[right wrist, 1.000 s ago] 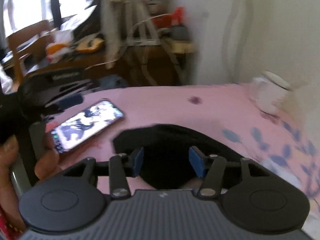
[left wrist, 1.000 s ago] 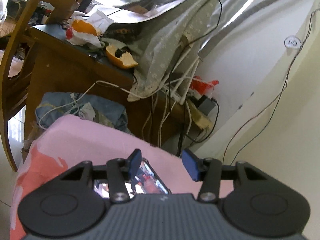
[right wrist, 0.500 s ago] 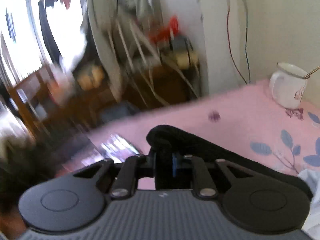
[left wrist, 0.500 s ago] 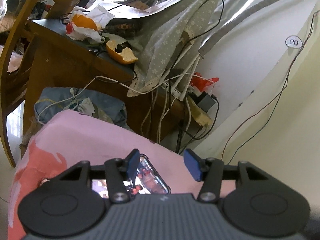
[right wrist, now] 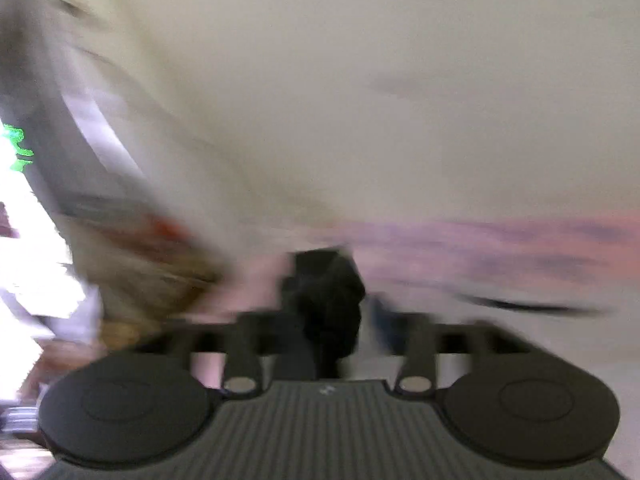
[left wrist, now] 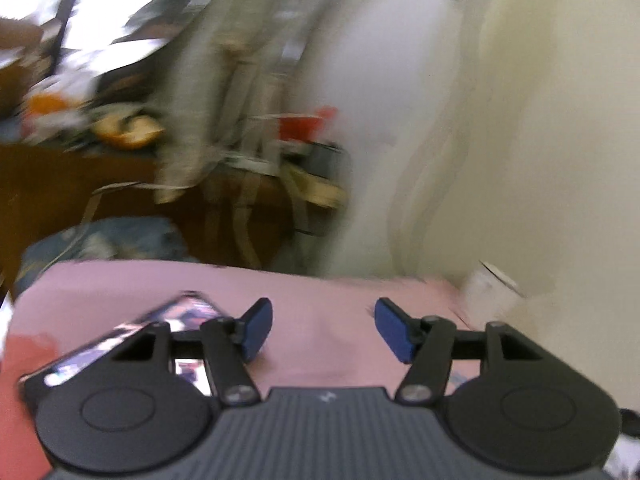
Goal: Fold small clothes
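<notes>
Pink sheet [left wrist: 320, 300] fills most of my left view, with a phone [left wrist: 132, 336] lying face-up on it just left of my left gripper [left wrist: 323, 330], whose jaws have just been opening and stand apart over bare sheet. Right view's badly smeared, but the small black garment [right wrist: 326, 300] sits bunched between my right gripper [right wrist: 320, 332] jaws, which have just been opening and now look wide. I can't tell if either pad touches it.

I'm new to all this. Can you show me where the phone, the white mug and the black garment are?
phone [left wrist: 182, 314]: left wrist view, lit screen.
white mug [left wrist: 490, 294]: left wrist view, blurred side wall.
black garment [right wrist: 326, 294]: right wrist view, bunched middle.
</notes>
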